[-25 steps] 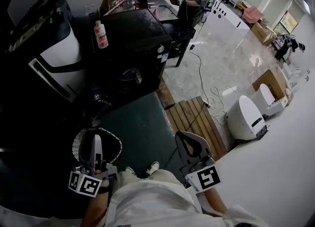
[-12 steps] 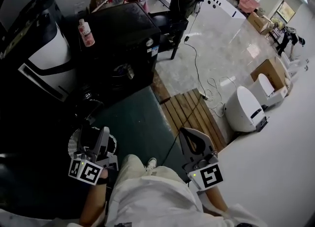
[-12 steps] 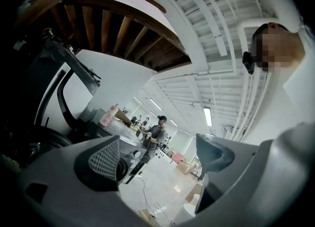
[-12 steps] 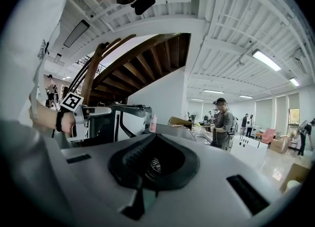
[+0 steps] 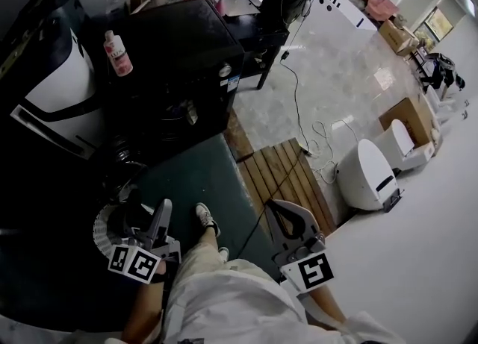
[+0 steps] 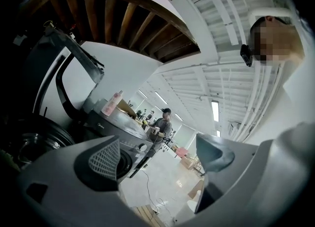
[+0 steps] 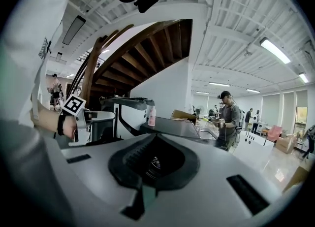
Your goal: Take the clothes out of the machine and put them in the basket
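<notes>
Black and boxy, the machine (image 5: 187, 44) fills the upper middle of the head view, its door (image 5: 190, 111) facing the person across a green mat (image 5: 202, 178). No clothes can be made out. The door opening is too dark, so I judge that they lie inside the drum, and their long axis cannot be told. Round, with a pale mesh rim, the basket (image 5: 101, 224) sits at lower left, and its inside is dark too. The left gripper (image 5: 148, 212) hangs over the basket's three o'clock edge, jaws spread wide with nothing between them. The right gripper (image 5: 280, 212), well apart at its three o'clock, has its jaws pressed together on nothing. The door lies at about one o'clock from the left gripper and eleven o'clock from the right. The left looks nearer and stands released, so the reach suits it.
</notes>
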A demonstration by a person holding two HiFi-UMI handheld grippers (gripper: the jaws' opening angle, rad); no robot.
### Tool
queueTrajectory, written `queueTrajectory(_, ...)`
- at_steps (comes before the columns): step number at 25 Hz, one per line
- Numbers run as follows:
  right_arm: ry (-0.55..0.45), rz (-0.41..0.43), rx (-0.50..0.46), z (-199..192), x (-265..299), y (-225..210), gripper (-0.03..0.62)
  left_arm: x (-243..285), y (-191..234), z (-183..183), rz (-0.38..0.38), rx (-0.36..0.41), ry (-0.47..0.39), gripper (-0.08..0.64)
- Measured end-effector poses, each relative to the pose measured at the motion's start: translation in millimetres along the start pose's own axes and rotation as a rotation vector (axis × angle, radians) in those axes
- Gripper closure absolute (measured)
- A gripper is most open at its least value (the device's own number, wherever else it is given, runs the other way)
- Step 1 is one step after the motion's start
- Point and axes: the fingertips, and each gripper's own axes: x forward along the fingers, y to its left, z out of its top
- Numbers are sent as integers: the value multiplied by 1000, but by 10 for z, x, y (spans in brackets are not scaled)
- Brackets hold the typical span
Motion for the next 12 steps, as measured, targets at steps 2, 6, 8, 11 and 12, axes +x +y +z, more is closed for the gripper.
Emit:
queueTrajectory(2,23,19,5,4,279,-159,580,259,163,-18,20,-16,5,92)
queueTrajectory(6,85,88,-39,70,857,-516,580,800,380,70,25,32,3,92)
queueTrajectory(8,92,95,-64,147,1090,-706,580,1062,471,94,21,46,17,92)
queueTrajectory(11,113,91,-83,130,1373,-989,580,1451,600,93,22,32,26,92)
queueTrajectory(12,111,94,-78,118,1466,-1060,580,1563,626,87,23,24,26,92)
